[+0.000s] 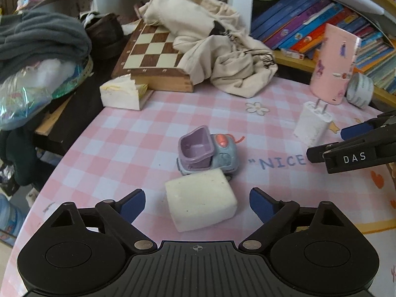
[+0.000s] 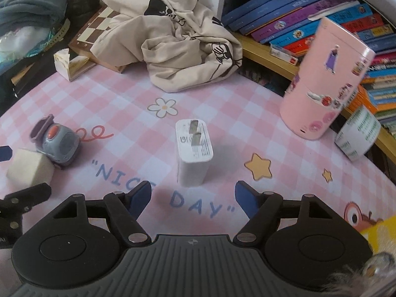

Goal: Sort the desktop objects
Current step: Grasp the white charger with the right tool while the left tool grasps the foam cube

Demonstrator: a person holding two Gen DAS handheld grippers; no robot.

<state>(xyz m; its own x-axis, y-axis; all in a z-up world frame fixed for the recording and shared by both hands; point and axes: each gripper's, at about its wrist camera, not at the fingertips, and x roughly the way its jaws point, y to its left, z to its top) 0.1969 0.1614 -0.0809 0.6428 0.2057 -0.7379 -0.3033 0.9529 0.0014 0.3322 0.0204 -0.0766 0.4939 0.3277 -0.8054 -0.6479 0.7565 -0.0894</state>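
A cream sponge block [image 1: 200, 199] lies on the pink checked table mat [image 1: 138, 133], between the open fingers of my left gripper [image 1: 197, 204], not gripped. A purple and grey toy car [image 1: 206, 154] stands just behind it, touching it. A white charger plug [image 2: 193, 151] stands upright, prongs up, just ahead of my open right gripper [image 2: 193, 199]. The charger also shows in the left wrist view [image 1: 313, 123], with the right gripper [image 1: 326, 141] beside it. The sponge [image 2: 29, 169] and car [image 2: 58, 143] show at the left of the right wrist view.
A pink cylinder with stickers [image 2: 326, 79] and a tape roll [image 2: 357, 136] stand at the right. A beige cloth bag [image 2: 173, 32] lies over a chessboard box [image 1: 153, 57] at the back. Books [image 2: 309, 12] fill the shelf behind. A torn white box [image 1: 121, 94] sits at the mat's left edge.
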